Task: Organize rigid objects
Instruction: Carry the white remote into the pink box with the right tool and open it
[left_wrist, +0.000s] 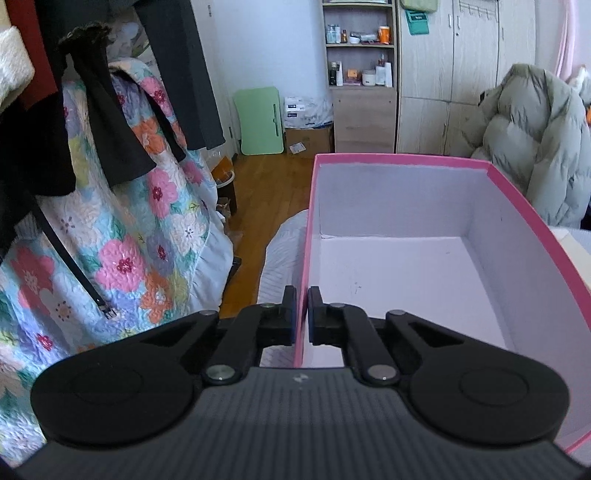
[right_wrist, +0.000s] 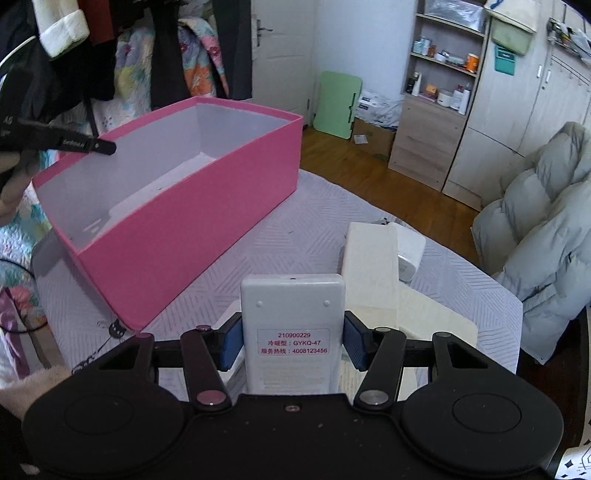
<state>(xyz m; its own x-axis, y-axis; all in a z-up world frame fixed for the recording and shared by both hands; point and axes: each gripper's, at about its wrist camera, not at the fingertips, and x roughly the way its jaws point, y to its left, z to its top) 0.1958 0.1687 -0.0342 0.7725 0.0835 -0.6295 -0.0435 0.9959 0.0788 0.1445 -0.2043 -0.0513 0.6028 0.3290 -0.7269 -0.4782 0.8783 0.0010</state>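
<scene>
Pink box (right_wrist: 192, 206) stands open on the quilted bench (right_wrist: 332, 206). Left hand-held gripper (left_wrist: 301, 314) is clamped on the box's side wall. Right hand-held gripper (right_wrist: 293, 343) holds a white remote (right_wrist: 293, 314), beside the box.

Home bedroom: floral quilt (left_wrist: 147, 236), wardrobe (left_wrist: 461, 74), toiletry shelf (left_wrist: 360, 55).
</scene>
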